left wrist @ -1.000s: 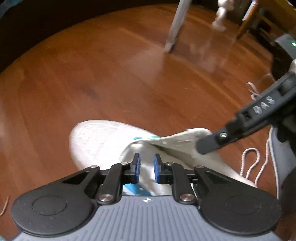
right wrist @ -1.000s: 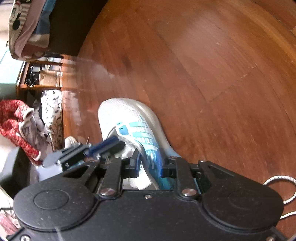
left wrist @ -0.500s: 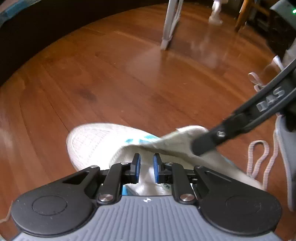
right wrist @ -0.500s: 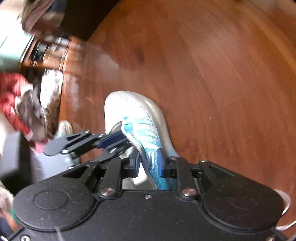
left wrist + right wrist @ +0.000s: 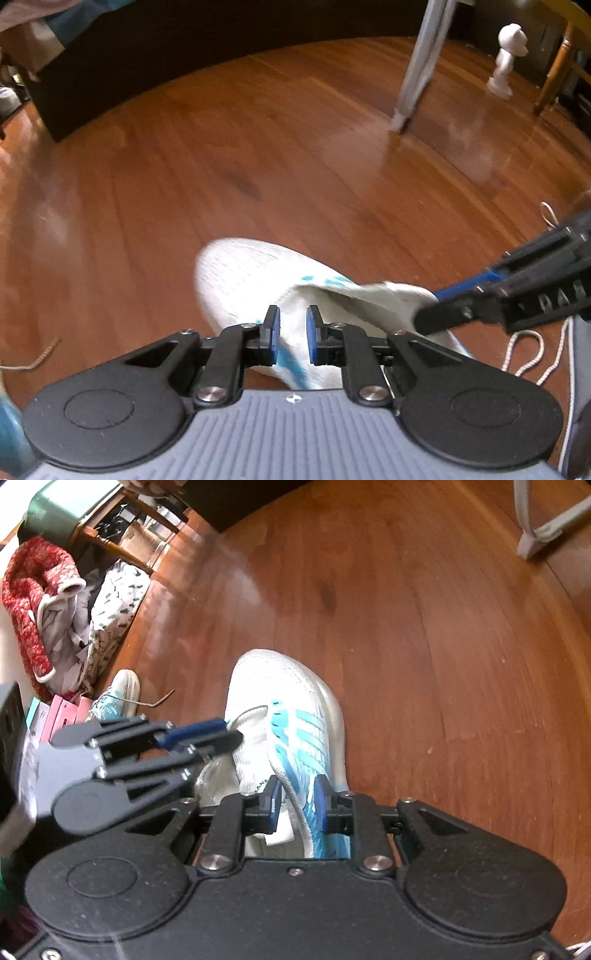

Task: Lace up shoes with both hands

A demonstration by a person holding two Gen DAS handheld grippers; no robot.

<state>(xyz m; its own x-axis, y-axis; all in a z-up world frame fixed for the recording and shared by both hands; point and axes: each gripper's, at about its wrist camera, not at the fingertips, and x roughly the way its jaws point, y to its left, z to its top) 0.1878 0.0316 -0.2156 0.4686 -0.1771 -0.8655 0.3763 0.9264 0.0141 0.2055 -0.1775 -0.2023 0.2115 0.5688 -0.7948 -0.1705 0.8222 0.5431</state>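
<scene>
Right gripper (image 5: 297,805), nearest in its own view: blue pads stand a narrow gap apart with the white lace (image 5: 290,790) running between them; whether they pinch it, cannot tell. Left gripper (image 5: 292,339): jaws likewise narrowly parted, nothing visibly clamped; the shoe's fabric lies behind the gap.

Shoe (image 5: 291,701) sits on the wooden floor (image 5: 424,627), toe pointing away, just ahead of both tools. From the right wrist view the left gripper's tips rest at the tongue (image 5: 255,738), near the top eyelets.

Judgement: the step is feeding lace through an eyelet. Best done with one tool pinning the tongue or eyelet edge steady while the other guides the lace tip, keeping slack short.

Upper is white ribbed knit, soft, with teal stripes; lace is round braided cord. Far left, a second shoe (image 5: 118,698) lies beside piled clothing (image 5: 40,602).
</scene>
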